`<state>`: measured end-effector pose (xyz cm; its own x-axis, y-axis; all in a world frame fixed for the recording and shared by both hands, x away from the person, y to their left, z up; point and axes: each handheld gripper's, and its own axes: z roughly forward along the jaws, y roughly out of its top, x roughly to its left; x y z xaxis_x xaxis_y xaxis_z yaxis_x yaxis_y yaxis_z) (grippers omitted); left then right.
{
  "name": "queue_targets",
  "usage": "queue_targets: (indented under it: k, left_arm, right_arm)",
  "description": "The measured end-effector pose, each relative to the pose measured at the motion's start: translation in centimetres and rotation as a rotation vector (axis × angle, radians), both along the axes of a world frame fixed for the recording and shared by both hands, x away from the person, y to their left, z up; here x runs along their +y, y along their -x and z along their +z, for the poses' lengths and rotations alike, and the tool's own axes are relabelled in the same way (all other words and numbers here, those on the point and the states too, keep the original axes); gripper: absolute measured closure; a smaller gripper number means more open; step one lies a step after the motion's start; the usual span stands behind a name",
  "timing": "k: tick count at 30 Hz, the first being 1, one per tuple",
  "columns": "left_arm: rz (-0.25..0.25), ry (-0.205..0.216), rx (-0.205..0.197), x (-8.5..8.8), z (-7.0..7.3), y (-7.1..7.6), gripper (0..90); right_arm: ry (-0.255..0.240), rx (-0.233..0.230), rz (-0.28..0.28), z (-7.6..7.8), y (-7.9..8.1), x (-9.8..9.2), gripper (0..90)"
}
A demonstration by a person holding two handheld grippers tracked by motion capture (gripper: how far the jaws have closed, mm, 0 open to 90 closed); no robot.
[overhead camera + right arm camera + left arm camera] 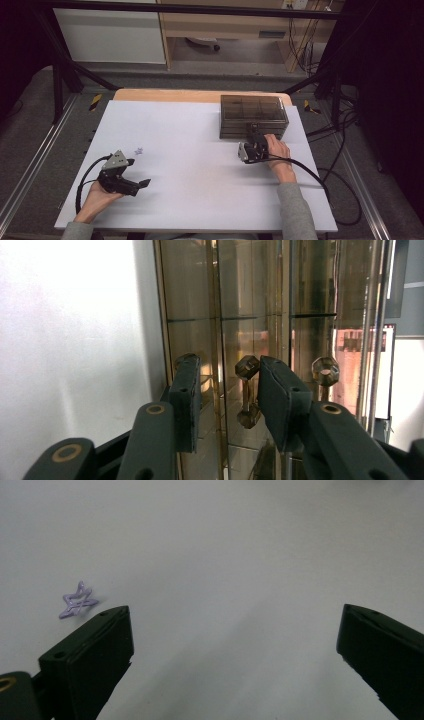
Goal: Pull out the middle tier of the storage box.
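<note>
Near the desk's far right corner, our right gripper (254,145) half-closes around a drawer knob (248,367) of the rigid, slippery box (253,116), not yet clamped. We'd grip that small knob; our left gripper (134,175) gapes empty.

From my seat the white table (190,150) lies bare across its whole middle, so either hand can sweep there freely. The one bulky obstacle is the smoky drawer box (253,116) at the far right; it blocks any forward path for my right gripper (253,144), which sits hard against its front. In the right gripper view the drawer knobs (247,367) crowd the jaws. Near my left gripper (137,172) just a small purple star clip (77,601) lies, beside the left jaw.
</note>
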<state>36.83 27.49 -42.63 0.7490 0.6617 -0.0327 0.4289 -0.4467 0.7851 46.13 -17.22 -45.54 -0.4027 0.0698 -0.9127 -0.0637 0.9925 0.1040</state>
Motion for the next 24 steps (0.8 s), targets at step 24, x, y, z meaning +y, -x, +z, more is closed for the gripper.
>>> queue_targets:
  k: [24]
  left_arm:
    - [-0.002, -0.003, 0.004, -0.1, -0.1, 0.0, 1.3]
  right_arm:
    - [0.041, -0.138, 0.007, -1.2, 0.3, 0.1, 74.9]
